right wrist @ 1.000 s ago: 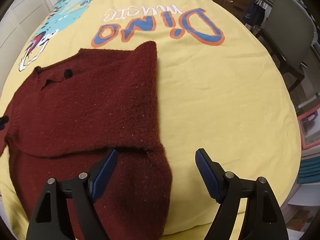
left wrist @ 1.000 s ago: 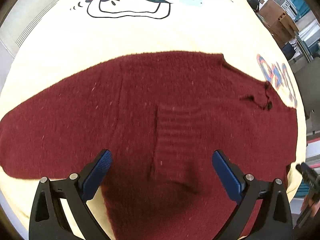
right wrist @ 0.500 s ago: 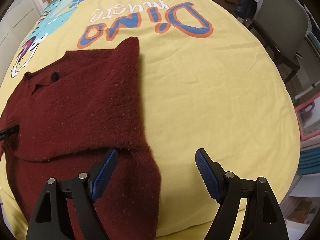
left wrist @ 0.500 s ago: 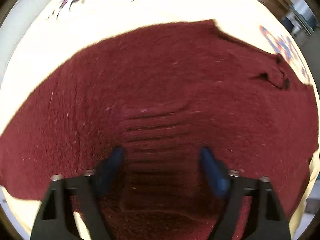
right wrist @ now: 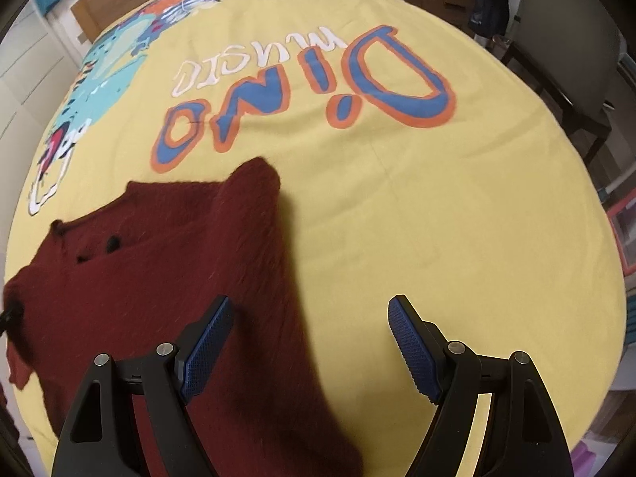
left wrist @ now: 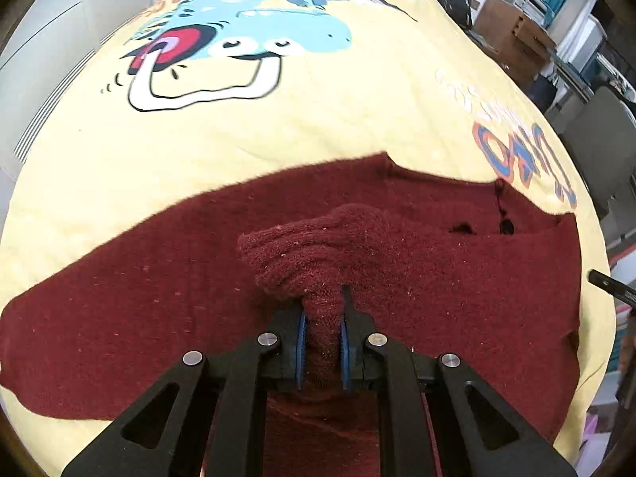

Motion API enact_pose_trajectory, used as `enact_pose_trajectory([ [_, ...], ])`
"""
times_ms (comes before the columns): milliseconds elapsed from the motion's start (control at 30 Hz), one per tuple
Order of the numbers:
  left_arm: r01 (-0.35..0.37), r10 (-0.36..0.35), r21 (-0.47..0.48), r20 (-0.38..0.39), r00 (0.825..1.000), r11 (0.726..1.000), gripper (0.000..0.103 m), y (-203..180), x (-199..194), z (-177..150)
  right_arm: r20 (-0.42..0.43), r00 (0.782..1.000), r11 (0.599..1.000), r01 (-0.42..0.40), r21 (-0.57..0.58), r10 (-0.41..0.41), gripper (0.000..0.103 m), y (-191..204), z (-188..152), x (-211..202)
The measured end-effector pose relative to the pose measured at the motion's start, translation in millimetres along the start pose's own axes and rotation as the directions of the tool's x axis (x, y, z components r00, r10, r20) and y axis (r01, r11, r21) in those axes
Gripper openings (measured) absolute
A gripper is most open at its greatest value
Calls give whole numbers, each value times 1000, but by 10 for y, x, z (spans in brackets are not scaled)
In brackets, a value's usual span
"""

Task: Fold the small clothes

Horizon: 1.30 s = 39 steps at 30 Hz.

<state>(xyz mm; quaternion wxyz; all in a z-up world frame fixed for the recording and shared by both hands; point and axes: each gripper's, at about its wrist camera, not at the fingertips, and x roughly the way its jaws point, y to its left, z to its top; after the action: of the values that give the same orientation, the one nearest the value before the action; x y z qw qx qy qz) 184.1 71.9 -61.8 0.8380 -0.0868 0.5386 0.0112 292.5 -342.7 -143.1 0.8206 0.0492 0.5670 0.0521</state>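
Observation:
A small dark red knitted sweater (left wrist: 119, 298) lies on a yellow printed cloth (left wrist: 278, 139). My left gripper (left wrist: 322, 330) is shut on a bunched fold of the sweater near its middle and lifts it into a ridge. In the right wrist view the sweater (right wrist: 151, 278) lies at the left, its side folded in and a dark button near the neck. My right gripper (right wrist: 310, 342) is open and empty, low over the sweater's right edge and the cloth (right wrist: 437, 218).
The cloth carries a dinosaur print (left wrist: 246, 39) and the word "Dino" (right wrist: 310, 91). A grey chair (right wrist: 568, 39) stands beyond the far right edge. Boxes and furniture (left wrist: 512, 35) stand at the back right.
My left gripper dropped onto the sweater, shut on a fold of it and pulled it up. My right gripper moved forward a little and stayed open.

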Motion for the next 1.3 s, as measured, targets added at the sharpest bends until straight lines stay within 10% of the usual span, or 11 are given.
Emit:
enact_pose_trajectory([
  [133,-48,48,0,8,999,999,11,101,-23,-41,-66,996,998,-56,-7,55,79,125,47,285],
  [267,-56,55,-13,-60,997,998,11,281,215,-190,-110,990,996,-94,6,94,25,192,41,460],
  [633,-75,75,-3,-68,995,997,16,272,292,-277,-61,997,997,47,-67,-51,20,286,-10,335],
  [767,-97,98,14,-64,993,995,23,255,323,-255,-47,997,995,62,-81,-66,37,352,-6,362],
  [933,-165,166,39,-47,985,986,77,251,214,-237,34,997,989,67,-132,-63,83,477,-52,-14],
  [1033,-151,151,31,1,989,988,102,225,38,-250,92,995,984,44,-175,-28,85,632,-99,-265],
  [1300,-120,111,129,81,991,984,102,-292,-221,-270,168,983,956,-23,-292,75,103,1417,-320,-465],
])
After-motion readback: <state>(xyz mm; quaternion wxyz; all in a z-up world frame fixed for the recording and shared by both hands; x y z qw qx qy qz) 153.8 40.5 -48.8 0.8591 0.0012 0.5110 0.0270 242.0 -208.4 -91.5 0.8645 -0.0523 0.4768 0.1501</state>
